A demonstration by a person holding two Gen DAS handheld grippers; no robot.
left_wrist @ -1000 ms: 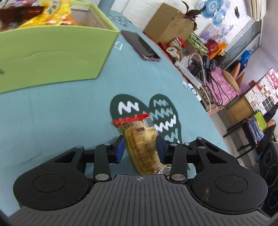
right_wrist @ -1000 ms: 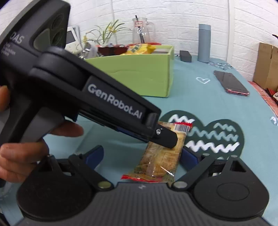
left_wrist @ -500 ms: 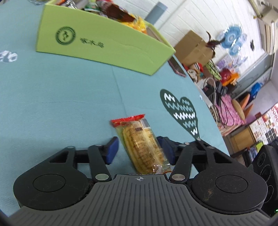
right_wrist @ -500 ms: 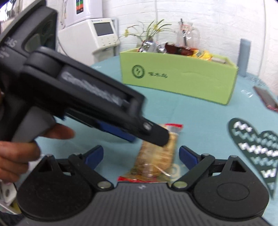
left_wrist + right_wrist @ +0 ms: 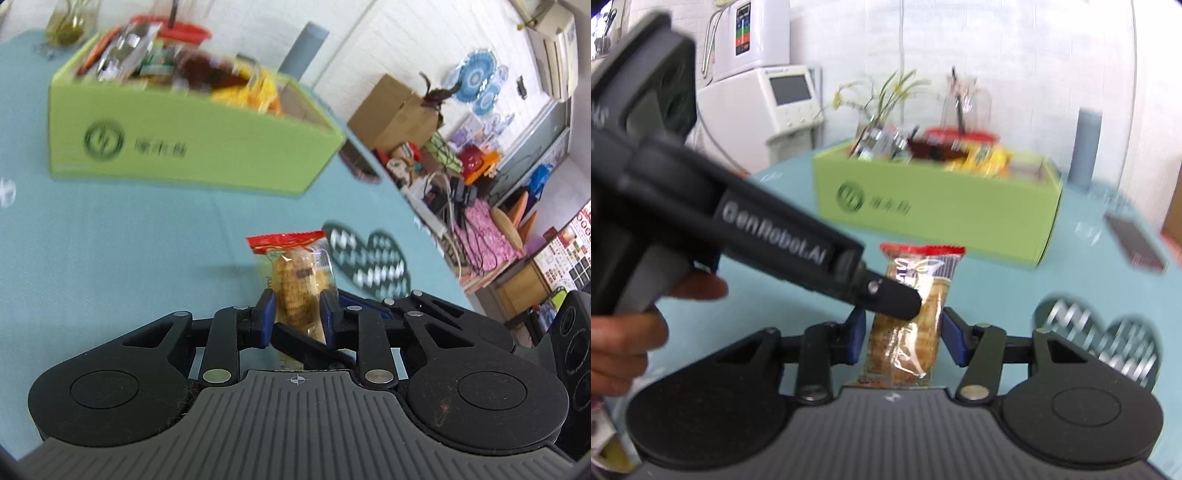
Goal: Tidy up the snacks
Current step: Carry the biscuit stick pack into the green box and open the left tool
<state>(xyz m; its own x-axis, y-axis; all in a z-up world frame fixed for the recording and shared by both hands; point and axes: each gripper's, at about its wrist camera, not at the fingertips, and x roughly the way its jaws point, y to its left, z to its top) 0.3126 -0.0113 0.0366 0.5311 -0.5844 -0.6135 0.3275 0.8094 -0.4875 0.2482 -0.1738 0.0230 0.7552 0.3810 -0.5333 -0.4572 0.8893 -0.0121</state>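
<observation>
My left gripper (image 5: 297, 312) clamps a snack packet (image 5: 295, 273), long axis pointing toward the green box (image 5: 192, 147) ahead; my right gripper (image 5: 903, 338) brackets it, unclosed.

The snack packet (image 5: 295, 280) is a clear wrapper with a crimped red end and a barcode panel, showing a ridged golden-brown biscuit or cake inside; it is pinched between the blue pads of the left tool (image 5: 297, 314) and stands lengthwise with its red end pointing away, lifted off the teal counter (image 5: 129, 240). In the right wrist view the same packet (image 5: 912, 314) sits between the right tool's (image 5: 903, 332) pads, which stand just apart from its sides. Beyond it on the counter lies the long lime-green box (image 5: 934, 206), open-topped, printed with a dark green round logo and characters, and crowded with other snack bags in yellow, red and silver.
</observation>
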